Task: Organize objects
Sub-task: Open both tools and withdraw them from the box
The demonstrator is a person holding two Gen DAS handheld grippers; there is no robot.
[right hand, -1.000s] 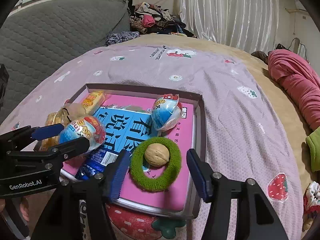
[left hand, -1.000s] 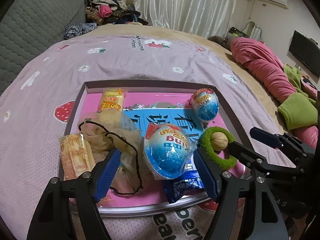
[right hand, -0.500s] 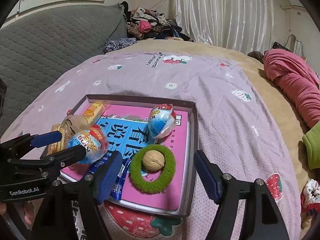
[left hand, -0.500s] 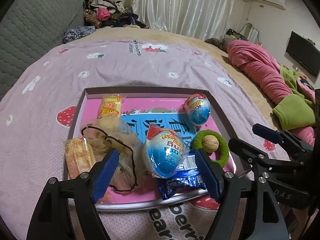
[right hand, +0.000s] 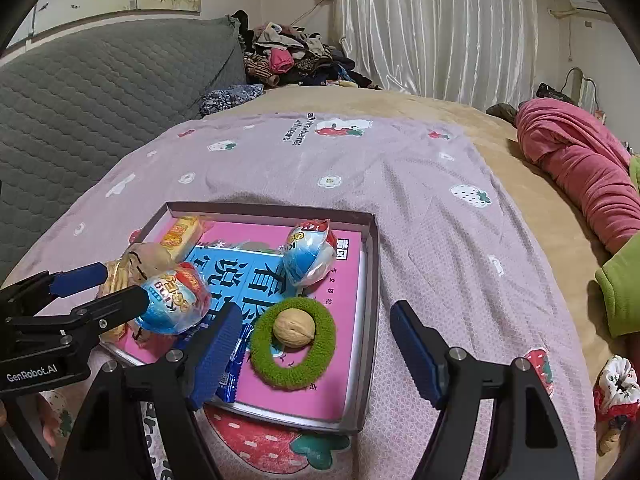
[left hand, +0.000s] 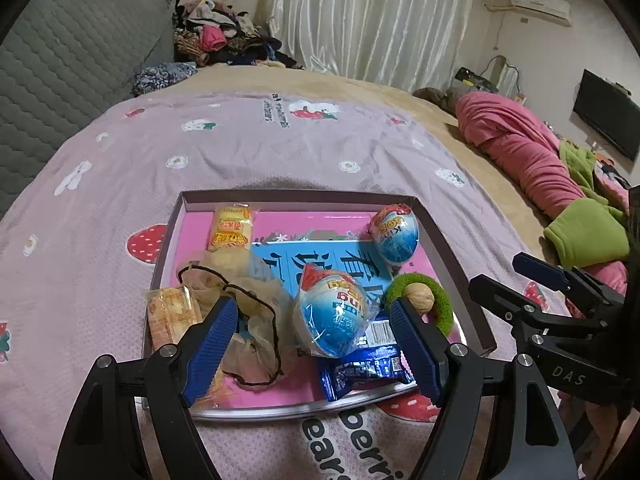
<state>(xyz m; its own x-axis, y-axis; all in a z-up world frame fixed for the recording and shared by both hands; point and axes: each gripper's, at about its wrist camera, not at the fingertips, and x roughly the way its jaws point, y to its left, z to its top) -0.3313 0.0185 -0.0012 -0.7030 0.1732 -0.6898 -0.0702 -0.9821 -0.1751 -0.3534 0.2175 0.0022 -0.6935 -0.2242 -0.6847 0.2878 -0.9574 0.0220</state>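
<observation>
Bedroom setting: a bed covered with a lilac strawberry-print blanket (left hand: 248, 148), white curtains (left hand: 372, 20) at the far wall, a heap of clothes (left hand: 220, 40) at far left, a rolled pink quilt (left hand: 524, 152) at right.

A shallow tray (left hand: 452, 264) with a pink printed base lies on the blanket, near the camera. Contents noted: a yellow snack packet (left hand: 232, 227) at the far left corner; one blue wrapped toy egg (left hand: 395, 233) at the far right; a second, nearer toy egg (left hand: 334, 316) at centre, resting partly on a dark blue snack wrapper (left hand: 366, 372); a beige mesh pouch with black cord (left hand: 244, 312) left of centre; an orange biscuit pack (left hand: 170, 312) at the left edge; a green fuzzy ring (right hand: 296, 344) at near right with a walnut (right hand: 294, 327) sitting inside it.

Left gripper (left hand: 314, 344): jaws spread, nothing pinched. The nearer egg and the wrapper sit in line between its blue pads, apart from both; the left pad overlaps the pouch in view, contact not determinable.

Right gripper (right hand: 316, 354): jaws have just been opening and stand spread, holding nothing. The ring and walnut lie between the fingers in view, clear of both pads. The right finger (right hand: 414, 354) stands outside the tray's right wall.
</observation>
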